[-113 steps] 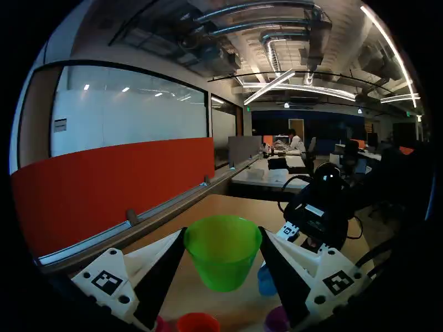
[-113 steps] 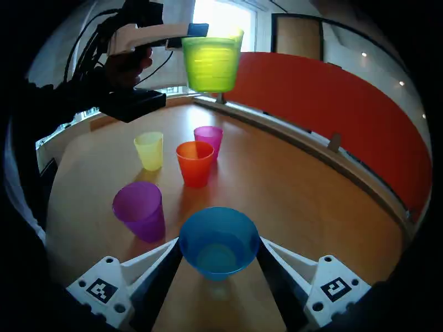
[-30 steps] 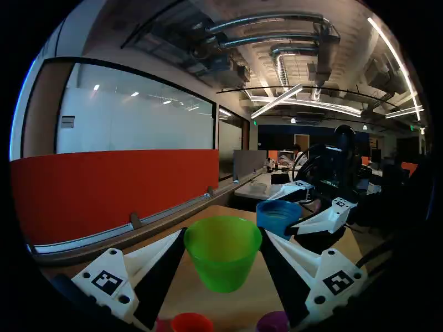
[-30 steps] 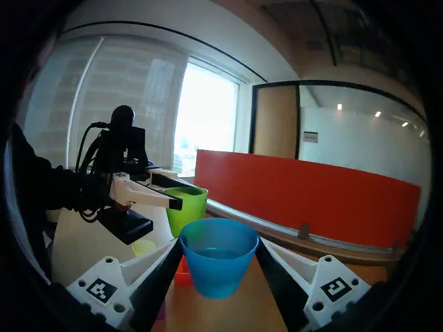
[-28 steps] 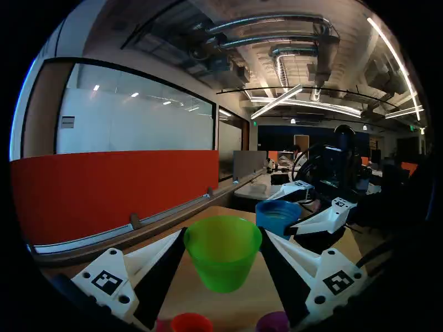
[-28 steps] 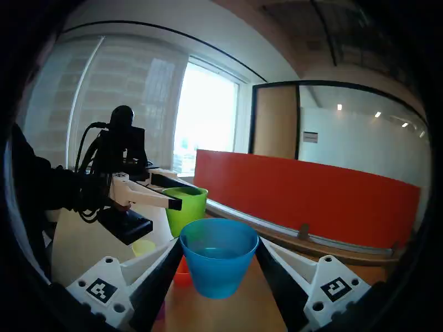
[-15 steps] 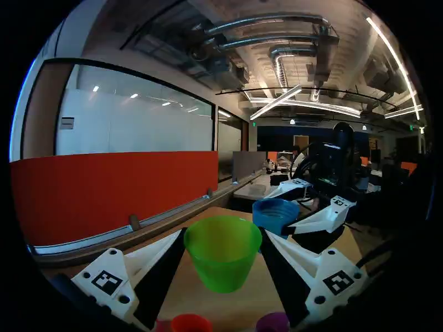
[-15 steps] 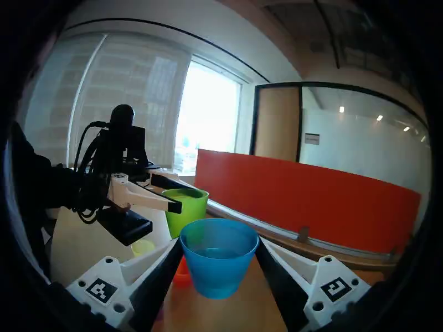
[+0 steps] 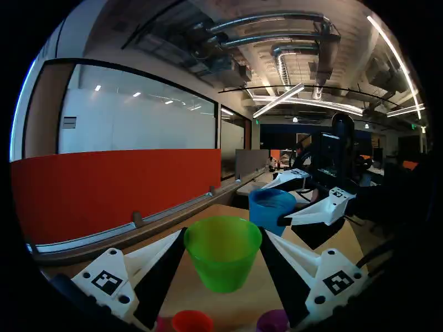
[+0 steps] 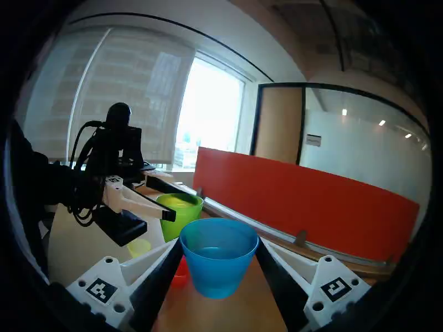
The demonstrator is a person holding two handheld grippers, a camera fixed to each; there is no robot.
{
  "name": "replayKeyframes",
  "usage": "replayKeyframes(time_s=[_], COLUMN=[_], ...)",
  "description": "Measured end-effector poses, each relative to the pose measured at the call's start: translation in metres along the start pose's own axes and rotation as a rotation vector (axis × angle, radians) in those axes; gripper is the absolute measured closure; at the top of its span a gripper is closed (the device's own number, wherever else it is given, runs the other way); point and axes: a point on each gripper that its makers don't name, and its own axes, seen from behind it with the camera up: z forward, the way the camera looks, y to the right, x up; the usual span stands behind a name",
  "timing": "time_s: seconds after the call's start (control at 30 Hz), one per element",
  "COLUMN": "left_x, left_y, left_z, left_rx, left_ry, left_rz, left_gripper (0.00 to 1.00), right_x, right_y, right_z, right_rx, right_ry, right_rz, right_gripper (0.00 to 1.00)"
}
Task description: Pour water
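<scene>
The left claw [image 9: 221,237] is closed on a green cup [image 9: 222,252], one finger pressed on each side of the cup, which it holds upright above the wooden table [image 9: 183,290]. The right claw [image 10: 219,243] grips a blue cup [image 10: 219,260] in the same way, upright, with a little water [image 10: 219,253] showing through its lower half. In the left gripper view the blue cup [image 9: 269,209] sits just beyond the green one and to its right, its rim slightly higher. Whether the two cups touch is hard to tell. In the right gripper view the green cup [image 10: 178,214] hangs behind the blue cup to the left. Below on the table stand an orange cup [image 9: 191,321], a purple cup [image 9: 272,321] and a yellow cup [image 10: 138,247]. A red partition [image 9: 111,188] runs along the table's far edge.
</scene>
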Motion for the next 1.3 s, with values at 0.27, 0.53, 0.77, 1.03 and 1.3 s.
replayKeyframes(time_s=[0.27,0.53,0.77,1.03,1.3], left_x=[-0.007,-0.010,-0.010,-0.012,-0.014], left_y=[0.003,0.005,0.005,0.002,-0.002], left_z=[-0.006,-0.007,-0.009,-0.011,-0.013], left_rx=[0.003,0.009,0.014,0.029,0.044], left_ry=[-0.016,-0.023,-0.022,-0.027,-0.027], left_rz=[0.001,0.003,0.003,0.007,0.002], left_gripper=[0.09,0.09,0.09,0.09,0.09], right_x=[0.006,0.019,0.026,0.029,0.040], right_y=[0.003,0.007,0.011,0.013,0.013], right_z=[0.004,0.009,0.011,0.018,0.029], right_rx=[0.009,0.021,0.023,0.035,0.049], right_ry=[-0.014,-0.022,-0.026,-0.038,-0.040], right_rz=[-0.067,-0.151,-0.194,-0.247,-0.301], right_gripper=[0.07,0.08,0.07,0.07,0.07])
